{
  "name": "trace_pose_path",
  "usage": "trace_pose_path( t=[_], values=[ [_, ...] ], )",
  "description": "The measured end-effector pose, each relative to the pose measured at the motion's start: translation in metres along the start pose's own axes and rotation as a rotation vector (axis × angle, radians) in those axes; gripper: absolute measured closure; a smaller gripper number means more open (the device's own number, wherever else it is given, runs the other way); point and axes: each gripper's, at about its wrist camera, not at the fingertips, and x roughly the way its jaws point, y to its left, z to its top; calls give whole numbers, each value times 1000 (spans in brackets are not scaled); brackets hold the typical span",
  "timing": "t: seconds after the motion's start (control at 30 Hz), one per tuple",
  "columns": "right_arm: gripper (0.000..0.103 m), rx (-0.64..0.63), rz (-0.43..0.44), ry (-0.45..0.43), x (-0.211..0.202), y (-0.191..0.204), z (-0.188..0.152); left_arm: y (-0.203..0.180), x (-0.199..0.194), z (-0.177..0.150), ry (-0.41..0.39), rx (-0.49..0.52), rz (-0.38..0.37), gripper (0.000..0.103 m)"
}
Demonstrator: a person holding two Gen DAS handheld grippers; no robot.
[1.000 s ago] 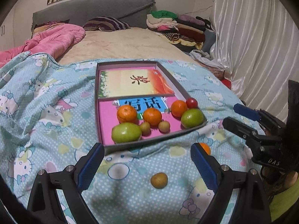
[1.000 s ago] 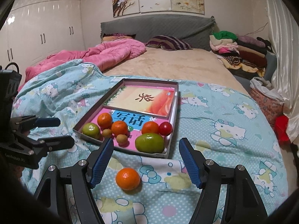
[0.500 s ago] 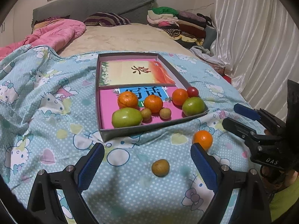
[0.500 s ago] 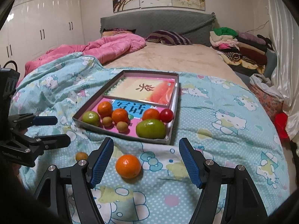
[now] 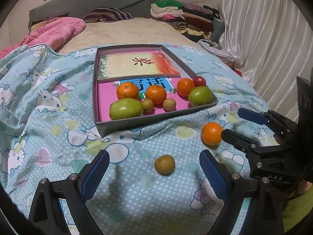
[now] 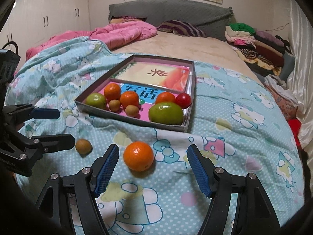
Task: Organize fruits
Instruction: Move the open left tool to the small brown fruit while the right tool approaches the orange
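A grey shallow box (image 5: 105, 131) (image 6: 183, 126) lies on the blue patterned blanket and holds oranges, green fruits, small brown fruits and a red tomato (image 5: 199, 81). A loose orange (image 5: 211, 133) (image 6: 138, 156) and a loose small brown fruit (image 5: 164, 164) (image 6: 83, 146) lie on the blanket in front of the box. My left gripper (image 5: 154, 172) is open just behind the brown fruit. My right gripper (image 6: 153, 168) is open with the loose orange just ahead, between its fingers. Each gripper shows in the other's view, the right one (image 5: 232, 124) and the left one (image 6: 56, 126).
The box also holds two printed booklets (image 5: 137, 66) at its far end. A pink quilt (image 6: 117, 33) lies at the far left of the bed, folded clothes (image 6: 254, 41) at the far right. White curtains (image 5: 264, 39) hang along the right side.
Both grippers pulled back and lowered toward the near blanket. The loose orange and brown fruit now sit higher and larger in view, nearer the fingers. The fruits have not moved.
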Motion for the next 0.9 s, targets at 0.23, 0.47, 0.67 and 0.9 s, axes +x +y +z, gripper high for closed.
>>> trace_pose_path(
  t=[0.23,0.47,0.67,0.9],
  values=[
    [29,-20,8,35,8,3,-4,-1,8,-6,38,-4,-14,12],
    [29,-48,40,68,15,7,-8,-2,15,-10,64,-5,-45,28],
    [45,-72,62,91,26,9,-10,-7,22,-14,73,12,-81,39],
    [58,-116,68,110,41,19,-11,-10,23,-15,74,14,-105,47]
  ],
)
